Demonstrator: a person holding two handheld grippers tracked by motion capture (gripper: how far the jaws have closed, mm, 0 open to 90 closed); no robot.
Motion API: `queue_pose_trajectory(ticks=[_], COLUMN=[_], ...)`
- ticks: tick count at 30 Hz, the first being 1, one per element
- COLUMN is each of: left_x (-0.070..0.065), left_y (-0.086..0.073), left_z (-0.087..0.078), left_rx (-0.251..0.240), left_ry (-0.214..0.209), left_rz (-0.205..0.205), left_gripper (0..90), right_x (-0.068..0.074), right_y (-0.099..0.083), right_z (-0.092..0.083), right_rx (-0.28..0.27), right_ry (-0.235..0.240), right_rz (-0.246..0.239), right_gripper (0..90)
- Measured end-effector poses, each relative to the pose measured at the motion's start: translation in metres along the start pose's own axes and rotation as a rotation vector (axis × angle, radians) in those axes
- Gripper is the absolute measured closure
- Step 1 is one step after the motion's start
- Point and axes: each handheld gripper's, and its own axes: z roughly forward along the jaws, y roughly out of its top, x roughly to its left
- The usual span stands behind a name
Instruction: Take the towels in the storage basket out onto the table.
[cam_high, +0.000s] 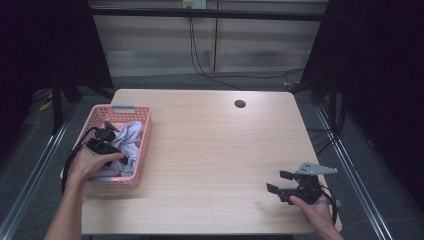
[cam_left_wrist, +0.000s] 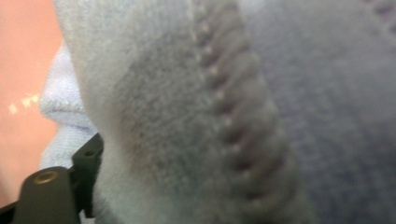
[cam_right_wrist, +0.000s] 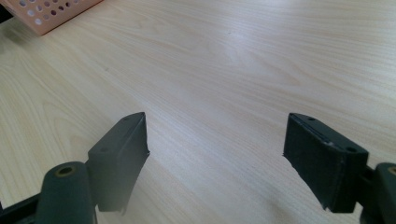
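Note:
A pink plastic basket (cam_high: 145, 142) stands at the table's left edge with a pale lilac cloth (cam_high: 131, 136) bunched inside. My left gripper (cam_high: 106, 137) is down in the basket, pressed into the cloth. In the left gripper view the knitted cloth (cam_left_wrist: 210, 116) lies right against the camera; one black fingertip (cam_left_wrist: 88, 156) shows far out at the left, so the jaws stand wide and the other jaw is hidden. The basket wall (cam_left_wrist: 21, 70) is pink behind. My right gripper (cam_high: 279, 182) rests low near the front right of the table, open (cam_right_wrist: 215, 135) over bare wood.
The light wooden table (cam_high: 215, 145) has a round cable hole (cam_high: 240, 104) near its far edge. A corner of the basket (cam_right_wrist: 51, 14) shows in the right gripper view. Dark curtains flank the table, and cables hang down the back wall.

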Motion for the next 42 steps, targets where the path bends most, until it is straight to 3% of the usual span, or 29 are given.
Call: queue_pose_trajectory(ticks=[5, 8, 11, 14, 18, 28, 30, 34, 35, 42], left_x=[-0.001, 0.000, -0.001, -0.003, -0.001, 0.004, 0.009, 0.014, 0.015, 0.019], left_y=[0.000, 0.001, 0.002, 0.001, -0.001, -0.006, -0.010, -0.013, -0.014, -0.019], left_z=[-0.002, -0.004, -0.005, -0.007, -0.011, -0.021, -0.031, -0.039, -0.042, -0.050], left_rx=[-0.017, -0.005, -0.004, -0.042, -0.060, -0.103, -0.149, -0.187, -0.189, -0.253], left_ry=[-0.022, -0.037, -0.027, -0.023, -0.030, -0.067, -0.093, -0.126, -0.128, -0.144], left_rz=[0.008, 0.012, 0.008, 0.026, 0.030, -0.014, -0.026, -0.041, -0.028, -0.048], left_gripper=[31.2, 35.0, 42.3, 48.4, 50.4, 53.1, 53.0, 53.1, 53.1, 52.9], right_x=[0.001, 0.002, 0.002, 0.003, 0.004, 0.002, 0.002, 0.002, 0.002, 0.002], right_y=[0.000, 0.000, 0.000, 0.000, 0.000, 0.000, 0.000, 0.000, 0.000, 0.001], right_z=[0.001, 0.001, 0.001, 0.003, 0.004, 0.002, 0.002, 0.002, 0.002, 0.002], right_rx=[0.003, 0.008, 0.016, 0.027, 0.028, 0.026, 0.025, 0.026, 0.026, 0.025], right_ry=[0.002, 0.003, -0.004, -0.011, -0.005, -0.022, -0.020, -0.018, -0.017, -0.015], right_rz=[-0.011, -0.012, -0.015, -0.021, -0.022, -0.012, -0.016, -0.014, -0.014, -0.016], right_gripper=[21.5, 22.0, 22.0, 21.7, 21.7, 21.3, 21.4, 21.4, 21.4, 21.5])
